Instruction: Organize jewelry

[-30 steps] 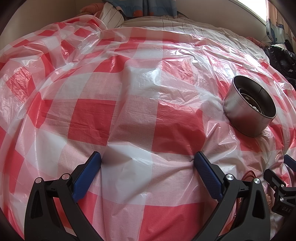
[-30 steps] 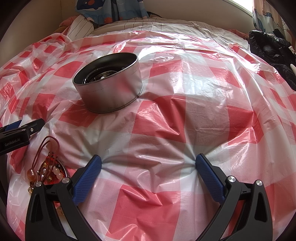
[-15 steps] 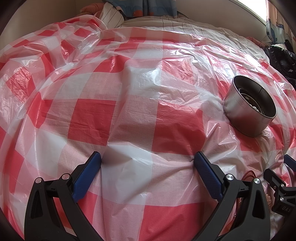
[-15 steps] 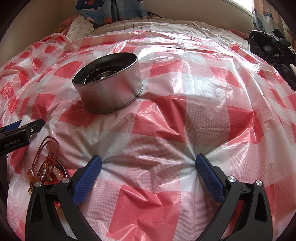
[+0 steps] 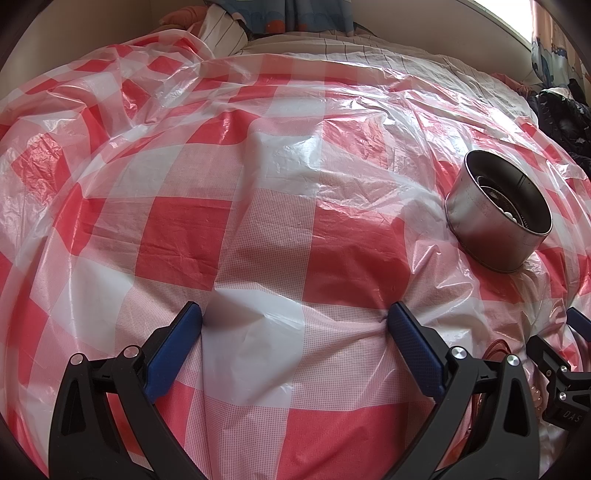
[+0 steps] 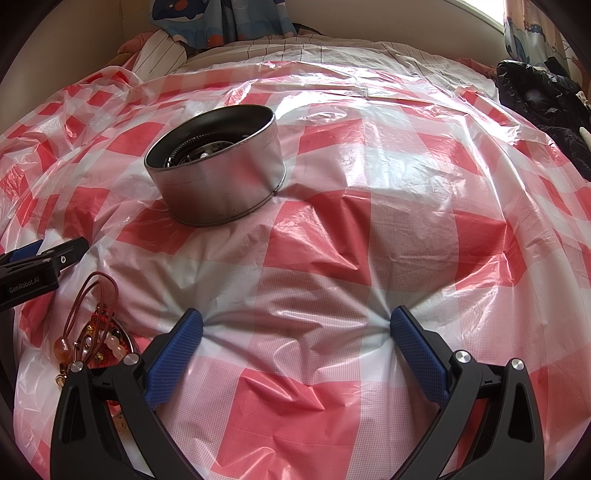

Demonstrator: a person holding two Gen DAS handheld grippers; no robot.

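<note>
A round metal tin (image 6: 218, 166) stands on the red-and-white checked plastic sheet (image 6: 369, 221), with dark beaded jewelry inside; the left wrist view has the same tin (image 5: 498, 214) at the right, showing pale beads. A heap of jewelry (image 6: 92, 332) with brown cords, amber and white beads lies at the lower left, partly hidden behind my right gripper's left finger. My right gripper (image 6: 295, 325) is open, its tips pressing on the sheet, nothing between them. My left gripper (image 5: 295, 317) is open too, resting on the sheet left of the tin. A red cord (image 5: 496, 347) peeks out beside it.
The sheet covers a soft bed and is wrinkled. Striped bedding (image 6: 332, 48) and a blue patterned cloth (image 6: 221, 22) lie at the far end. A dark jacket (image 6: 535, 88) sits at the far right. The other gripper's body (image 6: 33, 269) shows at the left edge.
</note>
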